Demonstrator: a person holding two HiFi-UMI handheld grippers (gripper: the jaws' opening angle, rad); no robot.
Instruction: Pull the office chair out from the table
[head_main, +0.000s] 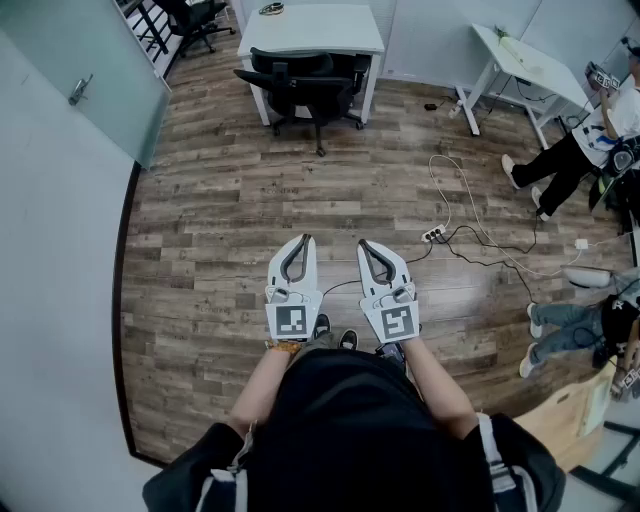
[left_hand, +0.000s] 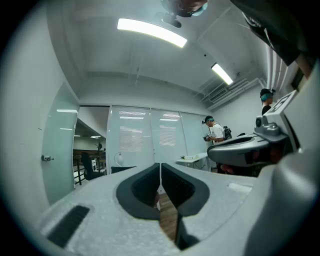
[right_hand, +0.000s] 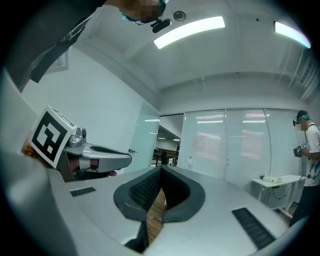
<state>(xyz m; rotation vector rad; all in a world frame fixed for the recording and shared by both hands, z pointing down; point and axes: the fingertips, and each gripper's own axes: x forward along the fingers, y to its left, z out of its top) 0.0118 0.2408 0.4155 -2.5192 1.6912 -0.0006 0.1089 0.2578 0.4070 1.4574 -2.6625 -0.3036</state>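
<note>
The black office chair stands tucked under the white table at the far end of the room, its back turned toward me. Well short of it, over the wood floor, my left gripper and my right gripper are held side by side, level. Both are shut with nothing between their tips. In the left gripper view the left gripper shows its jaws meeting; the right gripper looks the same in its own view. The chair is hidden behind the jaws in both gripper views.
A power strip and loose cables lie on the floor to the right. A second white table stands at the far right, with people beside it. A glass door lines the left wall.
</note>
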